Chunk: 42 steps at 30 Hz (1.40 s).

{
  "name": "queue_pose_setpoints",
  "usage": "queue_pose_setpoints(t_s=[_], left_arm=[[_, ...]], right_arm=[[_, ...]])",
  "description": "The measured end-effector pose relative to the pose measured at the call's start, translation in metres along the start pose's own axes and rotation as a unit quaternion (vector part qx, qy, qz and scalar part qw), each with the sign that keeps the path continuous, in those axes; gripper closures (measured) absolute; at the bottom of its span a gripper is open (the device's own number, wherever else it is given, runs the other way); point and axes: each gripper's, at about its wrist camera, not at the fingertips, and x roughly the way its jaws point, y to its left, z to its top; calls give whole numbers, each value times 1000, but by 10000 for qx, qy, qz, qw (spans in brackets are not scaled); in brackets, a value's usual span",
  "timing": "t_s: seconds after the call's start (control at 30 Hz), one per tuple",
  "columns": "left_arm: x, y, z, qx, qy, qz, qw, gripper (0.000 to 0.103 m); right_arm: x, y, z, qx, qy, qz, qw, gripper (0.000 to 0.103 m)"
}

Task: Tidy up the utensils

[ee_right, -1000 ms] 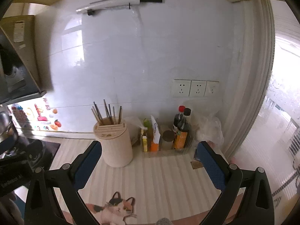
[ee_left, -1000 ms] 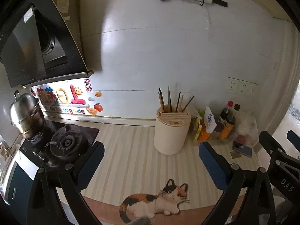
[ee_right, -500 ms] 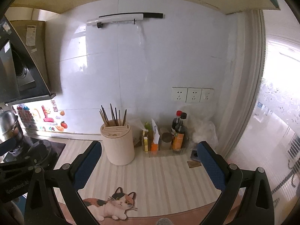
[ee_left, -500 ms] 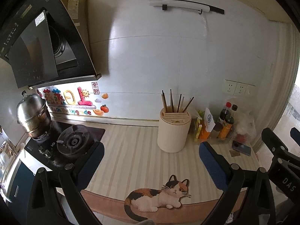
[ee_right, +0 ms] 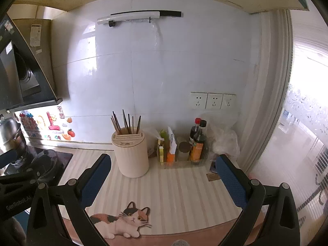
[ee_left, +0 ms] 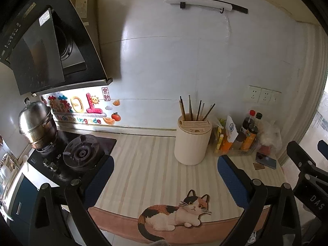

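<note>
A cream round utensil holder (ee_left: 192,141) stands at the back of the striped counter (ee_left: 143,164), with several dark chopsticks (ee_left: 193,110) upright in it. It also shows in the right wrist view (ee_right: 131,153) with its chopsticks (ee_right: 126,123). My left gripper (ee_left: 166,176) is open and empty, held above the counter's front edge. My right gripper (ee_right: 163,176) is open and empty too, to the right of the left one. Both are well short of the holder.
A gas hob (ee_left: 82,153) with a steel pot (ee_left: 37,123) is at the left under a black hood (ee_left: 41,47). A clear tray of sauce bottles (ee_right: 196,143) and a plastic bag (ee_right: 223,139) stand right of the holder. A cat sticker (ee_left: 176,213) marks the front edge.
Both grippers have pulled back and risen, so the counter and holder look farther away and more of the wall shows. Both stay open and empty.
</note>
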Motion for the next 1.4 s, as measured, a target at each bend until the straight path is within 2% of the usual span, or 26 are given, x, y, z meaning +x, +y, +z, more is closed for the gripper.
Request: queue_pose_setpoints(t_s=[1.4], left_arm=[[9, 11, 5, 98, -69, 18, 9999, 0]], right_arm=[[15, 17, -2, -156, 152, 78, 9997, 0]])
